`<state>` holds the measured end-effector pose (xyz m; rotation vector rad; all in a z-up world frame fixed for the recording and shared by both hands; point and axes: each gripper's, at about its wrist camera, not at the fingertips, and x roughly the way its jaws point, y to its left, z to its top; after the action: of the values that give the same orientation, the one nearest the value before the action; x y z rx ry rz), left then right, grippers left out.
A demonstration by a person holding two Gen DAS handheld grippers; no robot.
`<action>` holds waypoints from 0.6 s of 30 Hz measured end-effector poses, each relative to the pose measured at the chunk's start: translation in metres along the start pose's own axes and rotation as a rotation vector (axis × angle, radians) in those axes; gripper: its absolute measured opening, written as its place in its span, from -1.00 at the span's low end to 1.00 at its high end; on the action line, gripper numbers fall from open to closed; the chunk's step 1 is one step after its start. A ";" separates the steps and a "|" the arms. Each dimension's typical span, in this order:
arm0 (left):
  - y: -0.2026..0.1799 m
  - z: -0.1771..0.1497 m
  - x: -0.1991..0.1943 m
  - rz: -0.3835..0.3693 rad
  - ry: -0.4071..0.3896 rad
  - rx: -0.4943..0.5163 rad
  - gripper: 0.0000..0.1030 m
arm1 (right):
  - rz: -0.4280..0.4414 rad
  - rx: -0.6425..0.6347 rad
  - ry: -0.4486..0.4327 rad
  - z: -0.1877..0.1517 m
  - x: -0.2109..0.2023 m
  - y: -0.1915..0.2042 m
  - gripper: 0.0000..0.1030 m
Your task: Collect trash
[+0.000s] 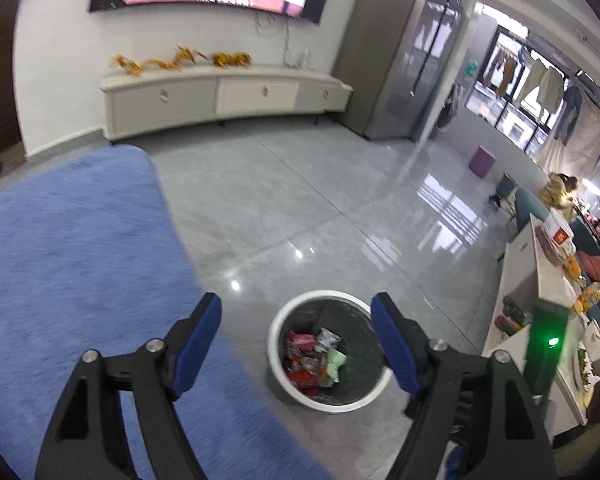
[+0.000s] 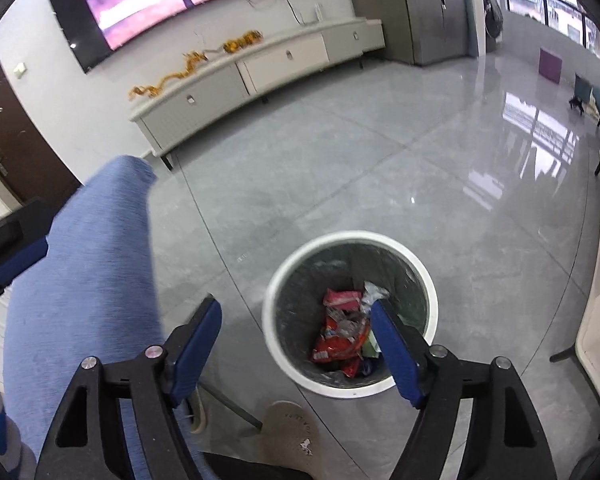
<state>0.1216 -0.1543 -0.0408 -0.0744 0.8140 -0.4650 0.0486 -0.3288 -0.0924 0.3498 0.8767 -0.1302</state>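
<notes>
Left wrist view: left claw (image 1: 296, 344) spread wide and empty above the white trash bin (image 1: 278, 326) on the floor, right of the blue rug (image 1: 72, 264); snack wrappers (image 1: 314, 358) lying inside, apparently dropped.

Right wrist view: right claw (image 2: 296, 346) likewise gaping, gripping nothing, aimed down at the same trash bin (image 2: 284, 276) holding red wrappers (image 2: 340, 340); slipper (image 2: 292, 436) nearby.

Round white waste bin with dark liner (image 2: 350, 242) stands open on the glossy grey tile floor (image 2: 380, 152), wrappers low inside, so free entry from above; floor behind it is bare up to the cream TV cabinet (image 2: 260, 68); blue fabric-covered surface (image 2: 80, 280) blocks left side, white table (image 2: 598, 320) blocks right.
</notes>
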 end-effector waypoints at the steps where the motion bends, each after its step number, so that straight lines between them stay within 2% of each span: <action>1: 0.005 -0.002 -0.012 0.010 -0.015 -0.005 0.52 | 0.005 -0.005 -0.010 -0.001 -0.006 0.004 0.56; 6: 0.028 -0.017 -0.070 0.050 -0.104 -0.024 0.58 | 0.052 -0.075 -0.079 -0.009 -0.046 0.043 0.67; 13: 0.056 -0.047 -0.136 0.215 -0.213 -0.035 0.60 | 0.109 -0.172 -0.166 -0.028 -0.088 0.090 0.78; 18: 0.073 -0.068 -0.166 0.285 -0.256 -0.060 0.60 | 0.127 -0.227 -0.228 -0.043 -0.104 0.113 0.87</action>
<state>0.0019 -0.0100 0.0075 -0.0708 0.5746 -0.1575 -0.0206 -0.2112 -0.0094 0.1735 0.6335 0.0466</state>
